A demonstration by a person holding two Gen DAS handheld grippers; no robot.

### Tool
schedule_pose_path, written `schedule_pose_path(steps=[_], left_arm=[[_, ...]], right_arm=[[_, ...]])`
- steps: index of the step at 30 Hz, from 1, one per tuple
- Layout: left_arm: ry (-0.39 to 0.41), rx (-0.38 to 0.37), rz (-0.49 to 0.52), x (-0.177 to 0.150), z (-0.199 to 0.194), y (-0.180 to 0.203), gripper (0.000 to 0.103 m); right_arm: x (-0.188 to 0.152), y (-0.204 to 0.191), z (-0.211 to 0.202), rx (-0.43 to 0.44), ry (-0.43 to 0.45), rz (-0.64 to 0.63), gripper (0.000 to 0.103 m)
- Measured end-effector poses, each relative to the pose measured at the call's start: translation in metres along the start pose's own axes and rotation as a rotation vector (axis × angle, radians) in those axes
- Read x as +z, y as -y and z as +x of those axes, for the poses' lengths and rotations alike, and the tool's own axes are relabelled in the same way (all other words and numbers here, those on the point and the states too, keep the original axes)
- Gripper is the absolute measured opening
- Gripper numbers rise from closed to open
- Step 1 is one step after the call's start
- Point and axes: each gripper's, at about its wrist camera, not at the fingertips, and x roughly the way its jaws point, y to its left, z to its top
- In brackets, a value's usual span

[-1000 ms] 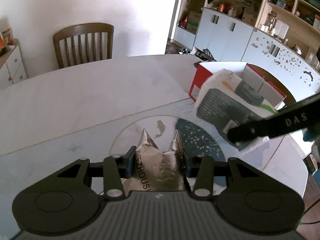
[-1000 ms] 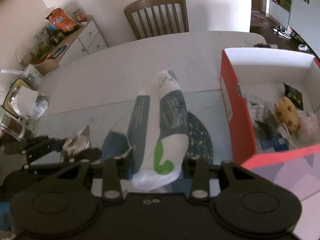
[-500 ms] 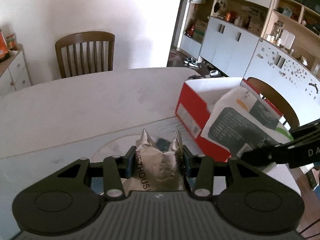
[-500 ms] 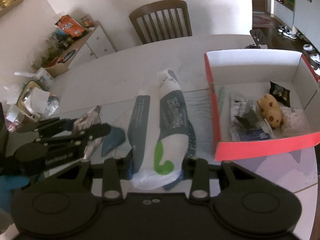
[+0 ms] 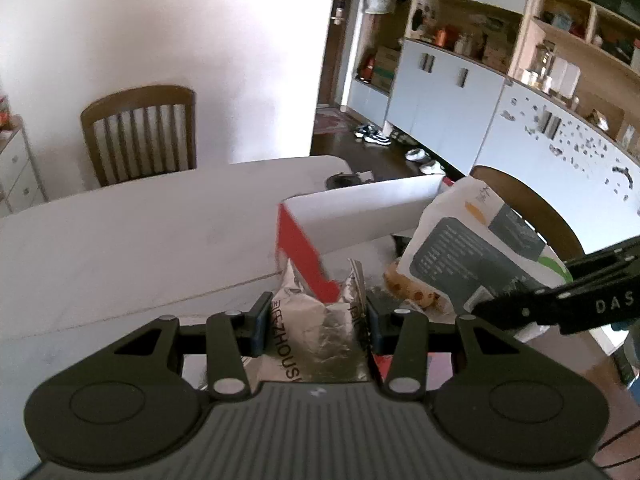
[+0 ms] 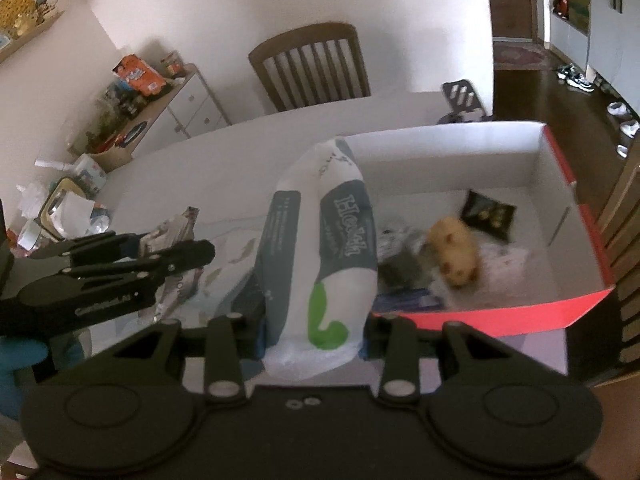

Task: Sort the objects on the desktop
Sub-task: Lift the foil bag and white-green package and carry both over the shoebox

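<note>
Both grippers have carried their loads toward the red box (image 6: 560,304), now at right of frame. The left gripper (image 5: 314,322) is clamped on a silver foil packet (image 5: 320,336); the right gripper (image 6: 314,330) grips a white pouch (image 6: 324,256) over the counter (image 5: 120,236), apparently at the box's near-left corner.

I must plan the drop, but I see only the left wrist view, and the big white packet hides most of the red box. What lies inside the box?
Observer: In the right wrist view the red box holds a yellow spotted toy.
Operator: Anything else in there?
Observer: A small black packet lies by the far wall.
Operator: Is the right tool gripping the white packet firmly?
Observer: Yes, the right tool is closed on the white packet, which sticks out forward past the box's near-left corner.
</note>
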Motion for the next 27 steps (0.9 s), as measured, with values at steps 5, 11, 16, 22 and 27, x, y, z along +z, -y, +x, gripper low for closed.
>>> schedule_pose_path(steps=[5,11,16,22,27], left_arm=[[-0.013,-0.008,0.028,0.016,0.018,0.022,0.044],[-0.062,-0.03,0.059,0.026,0.045,0.039,0.044],[-0.093,-0.042,0.08,0.036,0.066,0.046,0.044],[-0.122,-0.034,0.094,0.047,0.093,0.052,0.045],[-0.154,-0.019,0.119,0.056,0.119,0.058,0.045]], right_arm=[[0.005,0.03,-0.007,-0.027,0.025,0.024,0.039],[0.009,0.061,-0.011,-0.066,0.036,0.066,0.04],[0.017,0.08,-0.006,-0.083,0.007,0.098,0.04],[0.028,0.092,0.005,-0.1,-0.002,0.123,0.04],[0.035,0.102,0.016,-0.138,-0.002,0.122,0.04]])
